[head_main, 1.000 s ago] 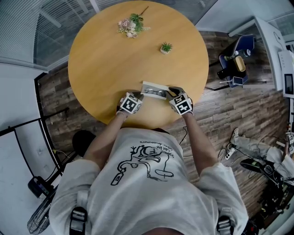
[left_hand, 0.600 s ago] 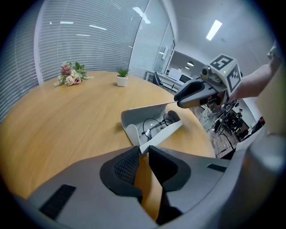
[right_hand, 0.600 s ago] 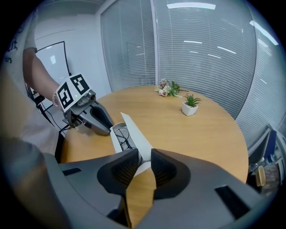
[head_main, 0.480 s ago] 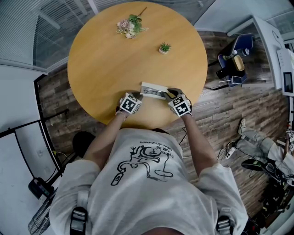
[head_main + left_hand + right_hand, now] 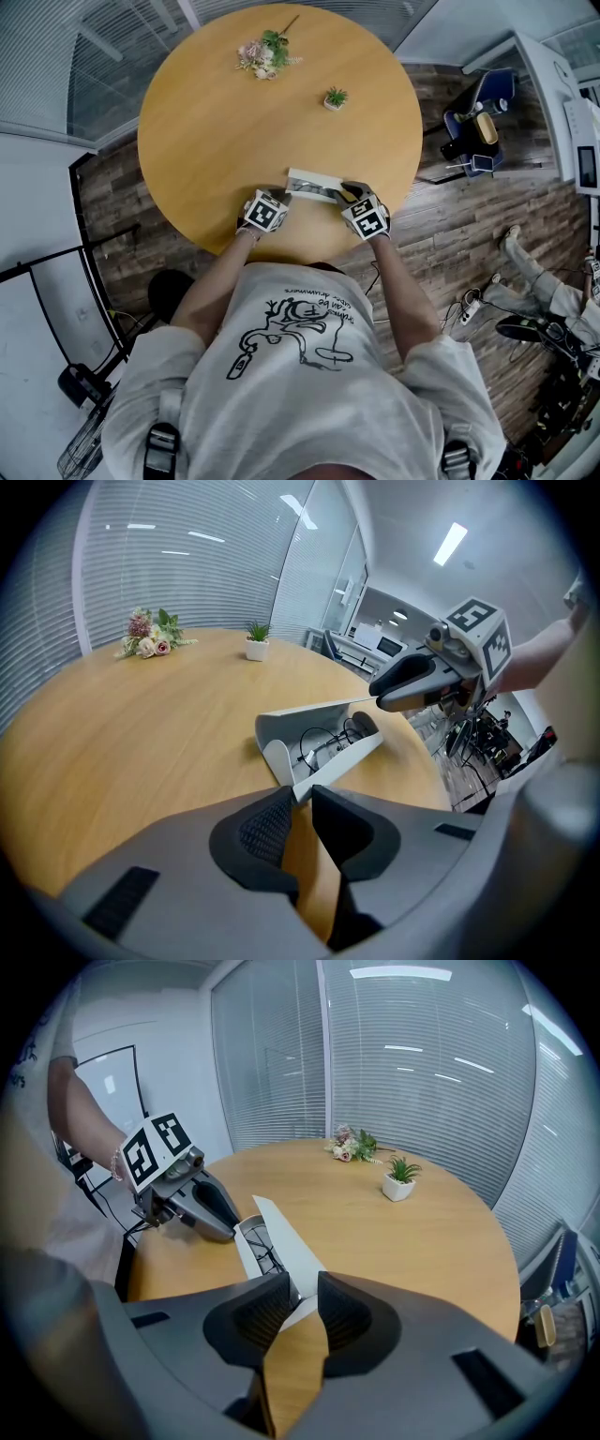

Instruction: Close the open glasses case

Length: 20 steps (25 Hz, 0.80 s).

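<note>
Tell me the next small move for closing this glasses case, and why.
Probably press the lid down shut with the right gripper. The case lies open with glasses inside, the left gripper pinches its corner, and the right jaws have just been opening and stand loose around the lid's end.

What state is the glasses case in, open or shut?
Open: the glasses case gapes, its two halves spread apart, with the glasses inside visible.

A smooth, satin wood table [image 5: 206, 122] fills centre frame. The glasses case [image 5: 274, 729] looks matt, pale plastic. At right, the floor [image 5: 469, 234] shows grained planks.
</note>
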Each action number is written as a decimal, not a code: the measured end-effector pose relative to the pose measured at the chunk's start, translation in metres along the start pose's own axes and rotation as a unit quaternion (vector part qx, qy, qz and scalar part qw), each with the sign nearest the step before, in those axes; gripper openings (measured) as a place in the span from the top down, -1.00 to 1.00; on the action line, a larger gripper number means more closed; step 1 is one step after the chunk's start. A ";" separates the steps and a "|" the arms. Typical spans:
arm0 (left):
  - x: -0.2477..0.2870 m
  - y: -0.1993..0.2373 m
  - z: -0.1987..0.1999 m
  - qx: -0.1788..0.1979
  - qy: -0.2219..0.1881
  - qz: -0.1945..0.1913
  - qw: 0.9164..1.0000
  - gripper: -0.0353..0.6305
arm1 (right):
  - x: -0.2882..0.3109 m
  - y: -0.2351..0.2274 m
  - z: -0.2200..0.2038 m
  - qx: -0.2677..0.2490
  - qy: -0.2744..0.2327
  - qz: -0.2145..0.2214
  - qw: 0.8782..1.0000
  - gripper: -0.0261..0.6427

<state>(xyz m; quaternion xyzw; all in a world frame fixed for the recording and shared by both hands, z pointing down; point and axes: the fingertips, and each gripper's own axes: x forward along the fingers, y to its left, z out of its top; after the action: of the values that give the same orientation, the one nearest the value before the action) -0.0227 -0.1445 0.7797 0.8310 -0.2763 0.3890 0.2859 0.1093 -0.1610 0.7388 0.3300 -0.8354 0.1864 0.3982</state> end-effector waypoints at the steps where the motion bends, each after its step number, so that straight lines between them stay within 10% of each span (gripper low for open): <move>1: 0.000 0.000 0.000 0.000 -0.003 -0.001 1.000 0.64 | 0.000 0.001 0.000 0.000 -0.001 -0.001 1.000 0.61; 20: -0.003 0.000 -0.001 -0.006 0.008 -0.001 1.000 0.65 | -0.001 0.009 -0.005 0.000 -0.003 -0.012 1.000 0.60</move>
<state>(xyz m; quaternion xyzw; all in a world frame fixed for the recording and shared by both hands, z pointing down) -0.0243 -0.1430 0.7778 0.8266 -0.2759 0.3934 0.2930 0.1061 -0.1513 0.7407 0.3403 -0.8328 0.1802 0.3976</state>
